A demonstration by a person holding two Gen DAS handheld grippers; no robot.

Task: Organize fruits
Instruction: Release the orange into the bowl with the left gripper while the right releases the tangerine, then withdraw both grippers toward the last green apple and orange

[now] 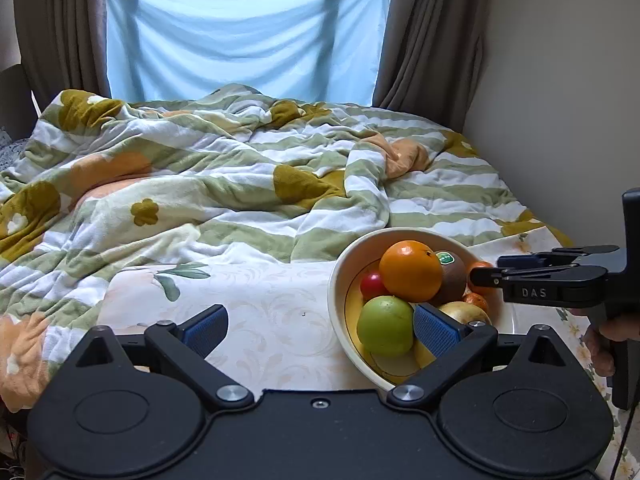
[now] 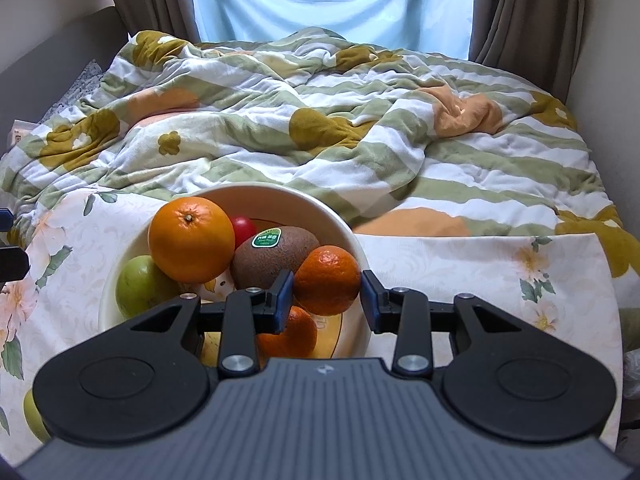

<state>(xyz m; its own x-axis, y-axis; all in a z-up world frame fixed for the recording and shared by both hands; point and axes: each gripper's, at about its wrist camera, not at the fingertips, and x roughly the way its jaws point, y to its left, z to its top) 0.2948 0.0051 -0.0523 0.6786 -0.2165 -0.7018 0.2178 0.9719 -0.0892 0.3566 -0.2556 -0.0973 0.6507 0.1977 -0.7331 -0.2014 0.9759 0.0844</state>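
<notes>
Right gripper (image 2: 326, 298) astride mandarin (image 2: 327, 280), kiwi (image 2: 276, 256) alongside

"DAS" is printed on the right gripper (image 1: 486, 274); the kiwi sticker (image 2: 267, 238) is unreadable

Bowl (image 2: 340, 216): cream, round, yellow inside, upright on a floral cloth, heaped with fruit.
Orange (image 2: 191, 239): the largest fruit, bright, on top of the heap at the left, stem dimple up.
Kiwi (image 2: 276, 256): brown, fuzzy, on its side, green sticker up, touching the orange.
Upper mandarin (image 2: 327, 280): small, between the two blue pads of the right hand-held gripper (image 2: 326, 300), the left pad touching it, a narrow gap at the right pad.
Lower mandarin (image 2: 296, 336): just beneath, partly hidden.
Green apple (image 2: 140, 286): at the bowl's left wall, under the orange.
Red fruit (image 2: 244, 229): small, glossy, behind the orange and kiwi.
Yellowish fruit (image 1: 466, 312): low in the bowl, mostly covered.
</notes>
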